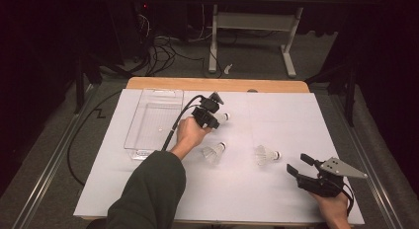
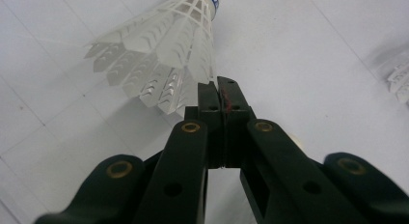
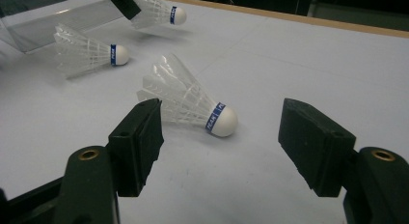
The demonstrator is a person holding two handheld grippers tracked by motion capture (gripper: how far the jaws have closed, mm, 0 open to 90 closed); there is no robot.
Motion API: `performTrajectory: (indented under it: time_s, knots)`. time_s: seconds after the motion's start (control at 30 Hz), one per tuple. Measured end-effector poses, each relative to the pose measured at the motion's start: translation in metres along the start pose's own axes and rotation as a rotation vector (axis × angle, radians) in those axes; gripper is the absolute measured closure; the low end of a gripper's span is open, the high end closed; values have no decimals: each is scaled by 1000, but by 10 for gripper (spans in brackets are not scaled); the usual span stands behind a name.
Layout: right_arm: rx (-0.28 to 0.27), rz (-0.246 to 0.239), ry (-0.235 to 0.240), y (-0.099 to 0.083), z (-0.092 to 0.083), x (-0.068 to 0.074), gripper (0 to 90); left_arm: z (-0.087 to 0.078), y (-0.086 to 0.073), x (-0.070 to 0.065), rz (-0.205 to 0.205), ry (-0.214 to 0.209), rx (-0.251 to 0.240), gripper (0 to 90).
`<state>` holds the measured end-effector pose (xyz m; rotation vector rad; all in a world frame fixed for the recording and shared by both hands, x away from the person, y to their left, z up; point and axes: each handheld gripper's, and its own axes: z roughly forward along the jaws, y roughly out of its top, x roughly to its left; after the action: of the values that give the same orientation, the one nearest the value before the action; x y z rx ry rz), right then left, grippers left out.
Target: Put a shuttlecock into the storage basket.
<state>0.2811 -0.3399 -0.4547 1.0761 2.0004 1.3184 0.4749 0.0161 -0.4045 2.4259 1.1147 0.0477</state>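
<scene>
Three white shuttlecocks on the white-covered desk (image 1: 276,199), each with a blue band at the cork; band carries white lettering, too small to read for certain in the right gripper view.

Far shuttlecock (image 1: 223,117) sits just right of the clear plastic tray (image 1: 148,98), cork pointing right. Left tool (image 1: 213,121) is on it: jaws clenched, pads pressed together on the edge of its feather skirt (image 2: 159,55), as the left gripper view shows close up. Cork end with the blue band points away from the tool there.

Middle shuttlecock (image 1: 214,151) lies on the desk near the person's left hand (image 1: 188,133), free, cork up-right. Right shuttlecock (image 1: 267,154) lies alone near desk centre, cork to the right.

Right tool (image 1: 299,165) is at the near right corner, jaws released and wide apart, nothing between the pads. In the right gripper view the right shuttlecock (image 3: 193,101) lies on the desk just beyond the open jaws, cork toward the right jaw, not touched.

Tray stands on the left far part of the desk, long side running near to far; a small white speck inside, cannot tell what. Black cable trails from the left tool off the desk to the left. Beyond the desk: wooden edge, floor cables, legs of a white frame (image 1: 213,41). Path between the held shuttlecock and the tray looks free.
</scene>
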Motion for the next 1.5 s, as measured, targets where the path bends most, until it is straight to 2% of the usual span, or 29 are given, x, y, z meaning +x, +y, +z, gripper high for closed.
performTrajectory:
  time_s: [0.7,1.13,1.3,1.5]
  knots:
    - [-3,0,5,0,0,0,324,-21,-8,-3,32,-9,-22,900]
    - [-6,1,13,0,0,0,320,-33,-17,-1,23,-25,-52,900]
    - [-7,0,13,0,0,0,320,-40,-21,-3,37,-13,-55,900]
    - [-8,3,13,0,0,0,320,-46,-24,-1,29,-9,-62,900]
